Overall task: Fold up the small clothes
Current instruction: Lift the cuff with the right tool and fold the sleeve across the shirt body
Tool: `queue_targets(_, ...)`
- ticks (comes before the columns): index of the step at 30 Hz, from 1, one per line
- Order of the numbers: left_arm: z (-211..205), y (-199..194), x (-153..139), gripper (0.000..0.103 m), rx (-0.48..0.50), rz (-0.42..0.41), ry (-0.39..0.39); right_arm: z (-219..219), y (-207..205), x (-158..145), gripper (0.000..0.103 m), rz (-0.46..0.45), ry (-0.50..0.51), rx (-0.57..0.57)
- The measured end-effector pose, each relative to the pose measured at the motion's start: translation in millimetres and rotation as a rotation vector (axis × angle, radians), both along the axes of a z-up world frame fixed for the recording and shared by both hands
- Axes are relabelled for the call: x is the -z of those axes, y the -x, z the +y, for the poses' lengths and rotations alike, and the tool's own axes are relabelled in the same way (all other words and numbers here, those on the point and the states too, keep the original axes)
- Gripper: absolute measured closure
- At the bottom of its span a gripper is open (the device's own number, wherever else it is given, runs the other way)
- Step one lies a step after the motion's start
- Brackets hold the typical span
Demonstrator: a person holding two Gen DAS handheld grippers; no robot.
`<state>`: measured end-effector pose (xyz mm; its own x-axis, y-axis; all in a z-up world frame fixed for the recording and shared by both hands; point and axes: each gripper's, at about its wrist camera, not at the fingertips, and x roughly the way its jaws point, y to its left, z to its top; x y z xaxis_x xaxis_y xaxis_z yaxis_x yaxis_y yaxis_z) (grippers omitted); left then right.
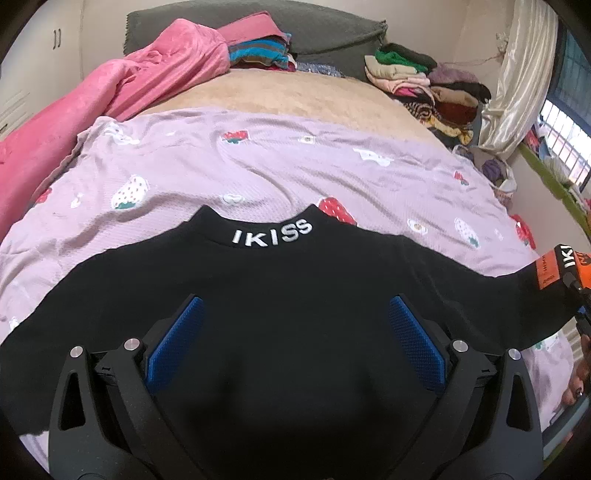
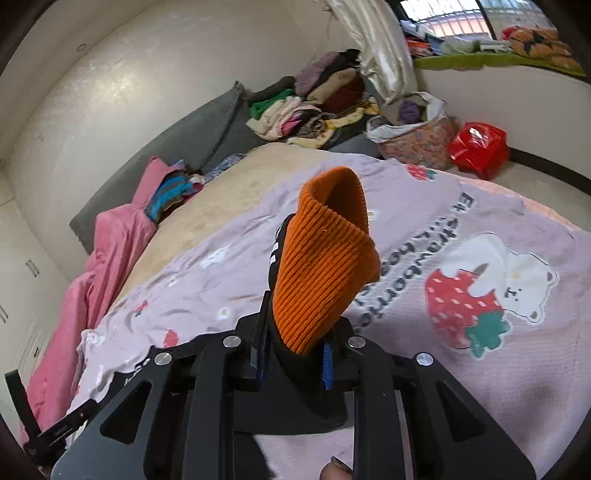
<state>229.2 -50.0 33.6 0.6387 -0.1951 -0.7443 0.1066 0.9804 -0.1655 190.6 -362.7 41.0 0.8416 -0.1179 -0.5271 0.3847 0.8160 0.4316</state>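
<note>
Our black long-sleeved top with white lettering at the collar (image 1: 295, 314) lies flat on the lilac strawberry-print blanket (image 1: 258, 166), collar away from us. Its sleeve runs sideways to the orange ribbed cuff (image 2: 325, 266), pinched in our right gripper (image 2: 291, 363). Our left gripper (image 1: 295, 332) hovers wide over the chest.

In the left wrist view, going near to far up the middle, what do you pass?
Left tongs → black top → IKISS collar → lilac strawberry sheet → beige blanket → grey cushion.
</note>
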Motion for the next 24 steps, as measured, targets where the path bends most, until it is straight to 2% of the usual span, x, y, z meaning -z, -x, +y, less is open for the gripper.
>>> queue_targets(14, 52.2, 10.1, 0.0, 0.009, -0.040, 0.008, 0.050, 103.4, -31.0, -25.9, 0.083, -0.006, 0.084, -0.194)
queue_targets(19, 76.7, 11.9, 6.0, 0.009, -0.056, 0.027, 0.124, 146.0, -44.9, -27.4, 0.083, -0.003, 0.113, -0.268)
queue_targets(24, 101.3, 11.2, 11.3, 0.009, -0.052, 0.062, 0.284, 176.8, -54.9, -18.3, 0.083, 0.017, 0.127, -0.327)
